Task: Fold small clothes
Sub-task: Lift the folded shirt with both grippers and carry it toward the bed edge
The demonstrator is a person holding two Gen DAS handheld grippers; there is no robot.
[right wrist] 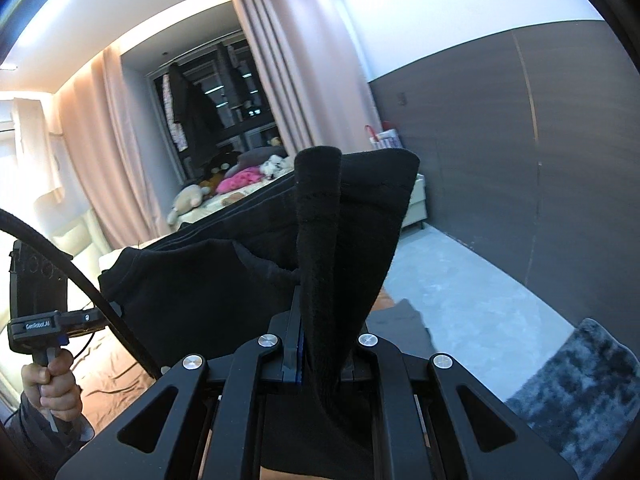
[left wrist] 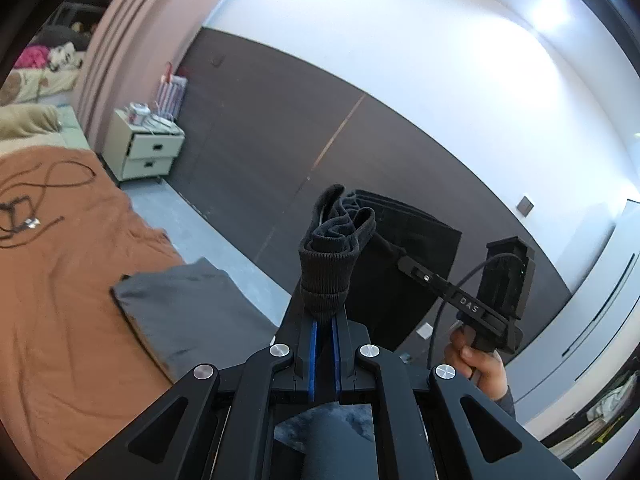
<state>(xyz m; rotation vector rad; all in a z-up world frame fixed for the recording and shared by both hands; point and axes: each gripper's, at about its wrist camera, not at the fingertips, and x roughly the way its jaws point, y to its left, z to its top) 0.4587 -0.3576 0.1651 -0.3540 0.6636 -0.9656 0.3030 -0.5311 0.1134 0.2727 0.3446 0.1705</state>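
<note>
A black garment [left wrist: 404, 264] hangs in the air, stretched between both grippers above the bed. In the left wrist view my left gripper [left wrist: 324, 304] is shut on a bunched, ribbed edge of it. My right gripper [left wrist: 412, 266] shows at the right, its tip pinching the far edge, with a hand [left wrist: 476, 360] on its handle. In the right wrist view my right gripper [right wrist: 316, 316] is shut on a fold of the black garment [right wrist: 224, 280], which spreads left toward my left gripper [right wrist: 100, 316]. The cloth hides the fingertips in both views.
The bed with an orange sheet [left wrist: 60, 300] lies below at the left, with a folded grey cloth [left wrist: 180, 312] near its edge and black cables [left wrist: 24, 208] further back. A cream nightstand [left wrist: 144, 148] stands by the dark wall. Soft toys [right wrist: 224, 184] lie at the bed's far end.
</note>
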